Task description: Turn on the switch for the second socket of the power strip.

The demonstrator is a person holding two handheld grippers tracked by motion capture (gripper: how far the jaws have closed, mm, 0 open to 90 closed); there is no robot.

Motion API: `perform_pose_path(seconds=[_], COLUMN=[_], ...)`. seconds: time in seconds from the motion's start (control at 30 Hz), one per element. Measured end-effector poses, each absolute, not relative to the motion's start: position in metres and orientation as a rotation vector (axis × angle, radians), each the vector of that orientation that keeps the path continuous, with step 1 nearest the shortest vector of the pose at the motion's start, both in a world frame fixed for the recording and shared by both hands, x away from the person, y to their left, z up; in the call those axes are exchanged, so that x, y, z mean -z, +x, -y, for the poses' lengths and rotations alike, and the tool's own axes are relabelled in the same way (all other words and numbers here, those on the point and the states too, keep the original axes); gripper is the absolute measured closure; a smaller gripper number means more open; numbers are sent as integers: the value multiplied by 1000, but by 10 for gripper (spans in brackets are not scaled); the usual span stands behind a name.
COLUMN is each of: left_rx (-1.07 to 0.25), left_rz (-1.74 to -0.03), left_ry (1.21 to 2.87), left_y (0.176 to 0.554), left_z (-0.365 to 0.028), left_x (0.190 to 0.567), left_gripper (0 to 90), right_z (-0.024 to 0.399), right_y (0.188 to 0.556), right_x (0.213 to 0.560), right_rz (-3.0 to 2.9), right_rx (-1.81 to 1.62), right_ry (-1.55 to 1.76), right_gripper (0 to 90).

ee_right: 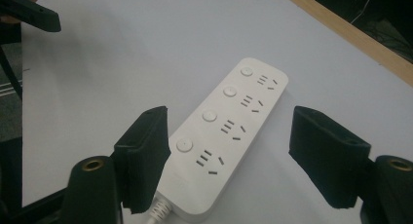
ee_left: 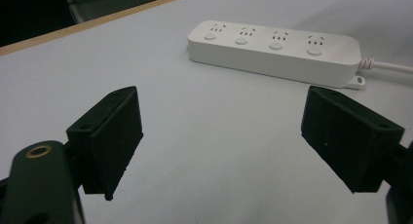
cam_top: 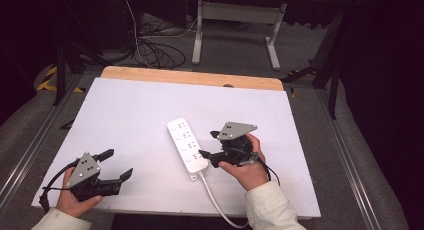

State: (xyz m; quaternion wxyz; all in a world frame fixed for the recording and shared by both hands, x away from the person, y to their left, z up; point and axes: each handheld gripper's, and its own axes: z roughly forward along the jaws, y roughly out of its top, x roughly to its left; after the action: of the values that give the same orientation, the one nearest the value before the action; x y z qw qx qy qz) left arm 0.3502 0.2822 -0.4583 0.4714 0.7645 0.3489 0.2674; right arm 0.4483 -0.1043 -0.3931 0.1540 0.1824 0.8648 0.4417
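Observation:
A white power strip [cam_top: 186, 147] with several sockets and round buttons lies flat in the middle of the white table [cam_top: 130, 105]. Its white cord [cam_top: 215, 200] runs off toward the front edge. My right gripper [cam_top: 207, 144] is open just right of the strip's cord end and points at it. In the right gripper view the power strip [ee_right: 234, 131] lies below and between the spread jaws of the right gripper [ee_right: 234, 156], which are not touching it. My left gripper [cam_top: 120, 163] is open and empty at the front left. From the left gripper [ee_left: 221, 136], the power strip [ee_left: 275, 51] lies well ahead.
A bare wooden strip [cam_top: 190, 77] edges the far side of the table. Beyond it on the floor stand a grey desk frame [cam_top: 235, 20] and loose cables [cam_top: 155, 50]. The left gripper [ee_right: 29, 12] shows at the top left of the right gripper view.

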Motion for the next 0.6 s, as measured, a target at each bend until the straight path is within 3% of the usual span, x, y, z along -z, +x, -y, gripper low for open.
perform_pose_path(seconds=[0.6], left_rx=[-657], left_rz=[-844], left_ry=[1881], left_y=[350], left_z=[-282], left_x=[458], left_gripper=[155], right_z=[68], right_y=[459], right_x=[393], right_rz=[-2526], right_rx=[-1272], right_ry=[459], right_gripper=[339])
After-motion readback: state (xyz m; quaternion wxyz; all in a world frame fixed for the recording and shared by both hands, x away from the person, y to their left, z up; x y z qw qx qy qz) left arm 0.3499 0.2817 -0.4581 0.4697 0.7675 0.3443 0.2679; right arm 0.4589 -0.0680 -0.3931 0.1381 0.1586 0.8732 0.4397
